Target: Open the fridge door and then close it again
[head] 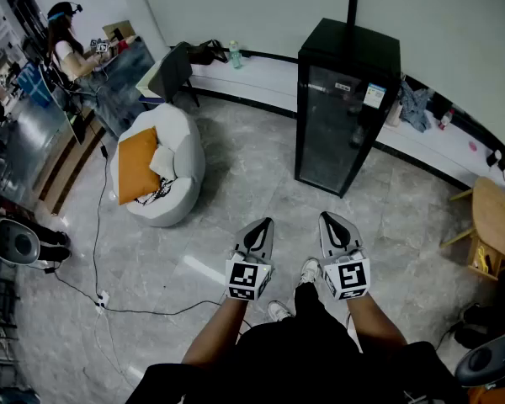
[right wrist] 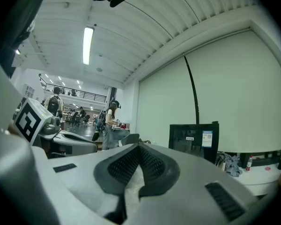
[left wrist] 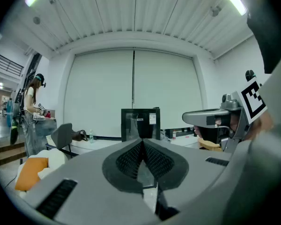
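A tall black fridge with a glass door stands against the far wall, its door closed. It also shows straight ahead as the fridge in the left gripper view and, right of centre, as the fridge in the right gripper view. My left gripper and right gripper hover side by side over the floor, well short of the fridge. Both are shut with nothing between their jaws, as the left gripper and right gripper show in their own views.
A white beanbag chair with an orange cushion sits to the left. A person stands at a desk in the far left corner. A cable runs across the floor. A wooden table stands at the right.
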The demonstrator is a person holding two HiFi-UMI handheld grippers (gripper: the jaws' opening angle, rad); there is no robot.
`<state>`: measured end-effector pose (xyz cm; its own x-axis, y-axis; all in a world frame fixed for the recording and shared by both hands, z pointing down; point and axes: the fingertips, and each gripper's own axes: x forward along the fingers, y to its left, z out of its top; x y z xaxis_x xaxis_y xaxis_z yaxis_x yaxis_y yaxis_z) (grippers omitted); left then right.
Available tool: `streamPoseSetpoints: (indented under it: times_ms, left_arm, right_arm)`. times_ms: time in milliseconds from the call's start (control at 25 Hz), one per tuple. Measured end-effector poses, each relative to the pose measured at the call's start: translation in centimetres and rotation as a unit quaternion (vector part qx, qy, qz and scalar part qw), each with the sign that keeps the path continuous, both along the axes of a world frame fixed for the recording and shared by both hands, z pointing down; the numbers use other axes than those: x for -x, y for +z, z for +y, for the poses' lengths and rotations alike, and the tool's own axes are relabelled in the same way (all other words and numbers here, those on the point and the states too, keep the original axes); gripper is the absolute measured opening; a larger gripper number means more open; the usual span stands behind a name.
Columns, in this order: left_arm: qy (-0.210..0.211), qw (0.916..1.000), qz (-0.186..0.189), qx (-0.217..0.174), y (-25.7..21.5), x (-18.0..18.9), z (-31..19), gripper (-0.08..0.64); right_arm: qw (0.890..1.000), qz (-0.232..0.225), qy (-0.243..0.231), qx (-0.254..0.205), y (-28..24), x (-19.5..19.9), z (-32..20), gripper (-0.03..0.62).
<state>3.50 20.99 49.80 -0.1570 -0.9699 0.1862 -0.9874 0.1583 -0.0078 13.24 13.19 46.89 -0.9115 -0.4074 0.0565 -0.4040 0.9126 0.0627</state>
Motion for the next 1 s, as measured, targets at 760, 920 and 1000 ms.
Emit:
streamPoseSetpoints:
  times_ms: [760, 920, 1000]
  left_arm:
    - [-0.001, 1.0000, 0.002, 0.003, -0.2, 1.4, -3.0, 0.021]
    - [-0.005, 1.0000, 0.002, 0.005, -0.2, 2.7, -5.3, 0.021]
    - [-0.006, 1.0000, 0.001, 0.006, -0.3, 3.4, -6.5, 0.021]
  right_arm:
    - [1.000, -0.023, -0.016, 0.008, -1.2, 2.1, -2.5, 0.009]
    - [0.999, -0.014, -0.035, 0.027, -0.4, 3.4, -4.5, 0.009]
    - [0.998, -0.013, -0.043, 0.034, -0.2, 4.1, -5.5, 0.009]
